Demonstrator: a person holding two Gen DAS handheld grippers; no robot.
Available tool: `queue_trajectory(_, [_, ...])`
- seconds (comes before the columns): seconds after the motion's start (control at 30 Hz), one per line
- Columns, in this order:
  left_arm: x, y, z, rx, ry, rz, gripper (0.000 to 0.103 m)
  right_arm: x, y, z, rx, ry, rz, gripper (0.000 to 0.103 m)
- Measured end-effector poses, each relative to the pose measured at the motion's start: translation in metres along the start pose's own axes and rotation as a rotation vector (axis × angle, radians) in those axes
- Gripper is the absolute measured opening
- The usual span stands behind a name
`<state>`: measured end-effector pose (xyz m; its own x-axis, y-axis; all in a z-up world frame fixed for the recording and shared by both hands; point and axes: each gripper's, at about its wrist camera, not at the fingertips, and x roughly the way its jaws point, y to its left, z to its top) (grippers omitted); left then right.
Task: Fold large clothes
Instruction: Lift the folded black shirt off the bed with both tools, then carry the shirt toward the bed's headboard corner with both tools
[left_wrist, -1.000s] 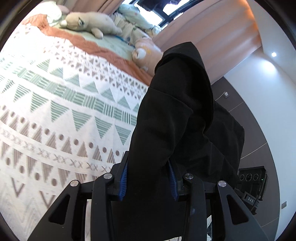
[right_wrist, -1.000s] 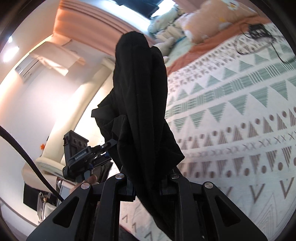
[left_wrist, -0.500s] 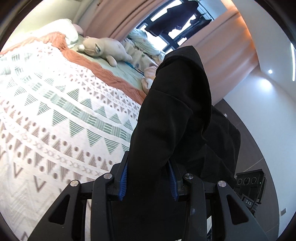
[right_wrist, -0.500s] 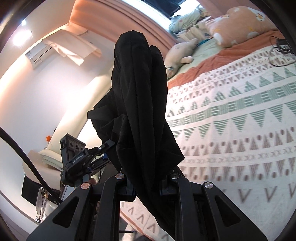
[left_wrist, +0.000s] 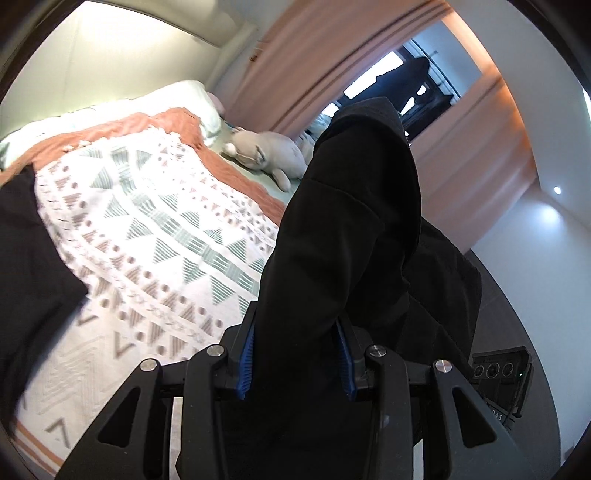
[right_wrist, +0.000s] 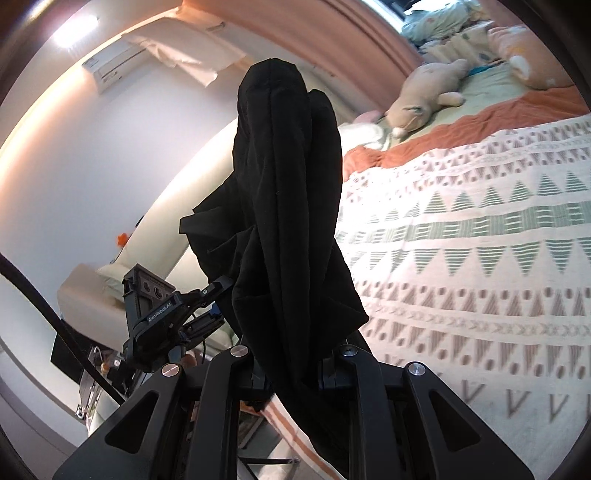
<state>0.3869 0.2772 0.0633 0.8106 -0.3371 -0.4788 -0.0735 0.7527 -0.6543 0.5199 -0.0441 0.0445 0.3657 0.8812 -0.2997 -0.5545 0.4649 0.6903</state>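
Two hand-held grippers are recorded, each closed down on a bunched portion of one black garment (left_wrist: 354, 229).

Item 1: left hand-held gripper (left_wrist: 295, 354). The blue-padded fingers (left_wrist: 246, 350) are pressed against either side of a thick fold of the cloth, with no gap visible beside it. The fabric rises toward 12 o'clock in the left wrist view and droops over at its top, which suggests that the gripper is pointed upward and a good length of cloth is carried above the bed.

Item 2: right hand-held gripper (right_wrist: 291, 373). It is likewise closed on a gathered column of the same black garment (right_wrist: 284, 192), which stands toward 12 o'clock and spills back past the jaws at 6 o'clock. The other hand-held gripper (right_wrist: 155, 317) is seen at 9 o'clock of this view, close by, with cloth slung between the two. The paired hold is judged to be meant for spreading the garment by two points before it is laid flat.

Item 3: bed, patterned blanket (left_wrist: 159, 236). It lies at 9 to 10 o'clock in the left view and at 3 o'clock in the right view (right_wrist: 480, 251); it is presumed to be the folding surface. The garment is not yet laid on it.

Item 4: dark fabric (left_wrist: 29, 266) at 9 o'clock in the left view, resting on the blanket; whether it belongs to the held garment cannot be told.

Item 5: plush toy (left_wrist: 269, 155) near the head of the bed, well apart from the work.

Stage is judged early: no fold is yet made.
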Motion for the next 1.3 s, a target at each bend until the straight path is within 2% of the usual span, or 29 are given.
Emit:
queue_trajectory(0.27, [-0.064,0.076,0.033,-0.065,-0.076,0.095,0.038,0.107,0.046,0.011,-0.049,0.101,0.067,0.013])
queue_trajectory(0.33, [-0.072,0.081,0.036,-0.079,-0.095,0.117,0.038,0.137,0.059,0.013,-0.062,0.130,0.082,0.013])
queue_trajectory(0.6, [-0.143,0.139,0.067,-0.106,-0.171,0.214,0.037,0.236,0.103,0.015,-0.080,0.208,0.153,0.013])
queue_trajectory(0.7, [-0.168,0.142,0.070,-0.101,-0.212,0.256,0.037,0.264,0.127,0.007,-0.096,0.242,0.188,0.013])
queue_trajectory(0.97, [-0.203,0.170,0.081,-0.116,-0.266,0.360,0.037,0.334,0.178,-0.004,-0.118,0.331,0.276,0.013])
queue_trajectory(1.13, [-0.208,0.193,0.083,-0.118,-0.253,0.420,0.037,0.378,0.183,-0.021,-0.070,0.404,0.332,0.013])
queue_trajectory(1.3, [-0.198,0.231,0.084,-0.173,-0.236,0.430,0.037,0.415,0.176,-0.037,-0.037,0.464,0.350,0.013])
